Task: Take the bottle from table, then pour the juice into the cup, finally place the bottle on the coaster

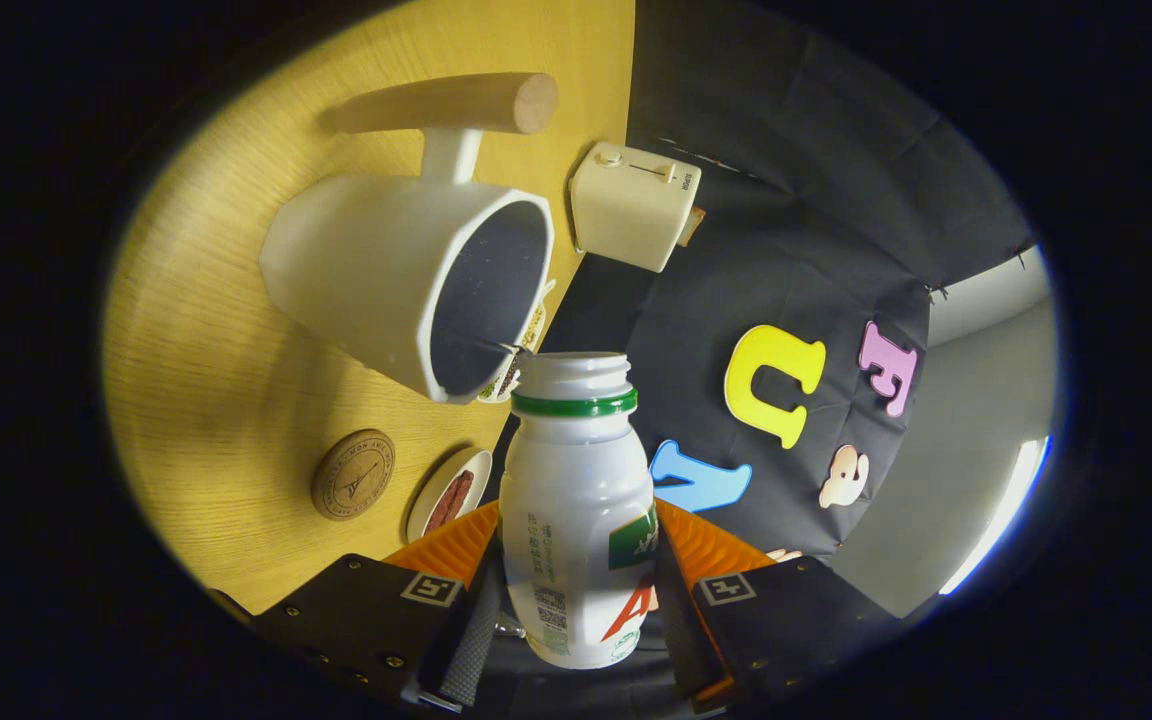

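Observation:
My gripper (576,590) is shut on a white juice bottle (574,520) with a green neck ring and no cap. Both fingers press on its sides. The whole view is rolled, so the bottle is tipped over toward the cup. Its open mouth sits just beside the rim of the white cup (416,280), which has a dark inside and a wooden handle (456,103). No stream of juice can be made out. A round cork coaster (353,474) lies on the wooden table (216,360), off to the side of the fingers.
A cream toaster (633,205) stands beyond the cup by the booth wall. A small white plate (449,493) with a brown piece of food lies between the coaster and the bottle. Something patterned peeks out behind the cup's rim.

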The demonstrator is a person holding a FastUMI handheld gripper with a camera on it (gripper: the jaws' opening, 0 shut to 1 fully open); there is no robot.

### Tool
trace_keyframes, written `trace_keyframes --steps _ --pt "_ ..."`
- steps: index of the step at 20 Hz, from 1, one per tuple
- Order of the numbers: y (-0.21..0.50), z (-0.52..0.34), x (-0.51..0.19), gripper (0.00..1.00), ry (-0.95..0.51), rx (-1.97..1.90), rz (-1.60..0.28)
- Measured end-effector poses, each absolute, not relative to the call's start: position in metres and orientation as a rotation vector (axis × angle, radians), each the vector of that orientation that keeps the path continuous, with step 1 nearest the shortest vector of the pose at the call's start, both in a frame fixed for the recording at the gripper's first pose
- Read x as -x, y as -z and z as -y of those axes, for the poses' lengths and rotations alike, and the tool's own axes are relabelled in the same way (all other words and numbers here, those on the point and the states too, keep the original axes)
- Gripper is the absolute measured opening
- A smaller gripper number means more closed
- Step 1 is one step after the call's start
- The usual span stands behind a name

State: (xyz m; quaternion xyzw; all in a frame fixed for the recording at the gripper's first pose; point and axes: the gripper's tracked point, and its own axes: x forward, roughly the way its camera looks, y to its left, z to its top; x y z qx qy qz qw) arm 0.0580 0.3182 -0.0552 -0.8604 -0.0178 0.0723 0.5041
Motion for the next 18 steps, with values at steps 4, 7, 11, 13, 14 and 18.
trace_keyframes --steps 4,7,11,13,14,18 --pt "0.056 -0.322 -0.059 0.71 -0.177 2.108 0.058" --pt "0.056 -0.323 -0.058 0.71 -0.175 2.115 0.067" --pt "0.053 -0.324 -0.058 0.71 -0.163 2.122 0.069" --pt "0.050 -0.326 -0.054 0.71 -0.152 2.140 0.084" --pt "0.049 -0.328 -0.055 0.71 -0.150 2.150 0.095" --pt "0.047 -0.330 -0.057 0.71 -0.143 2.170 0.098"
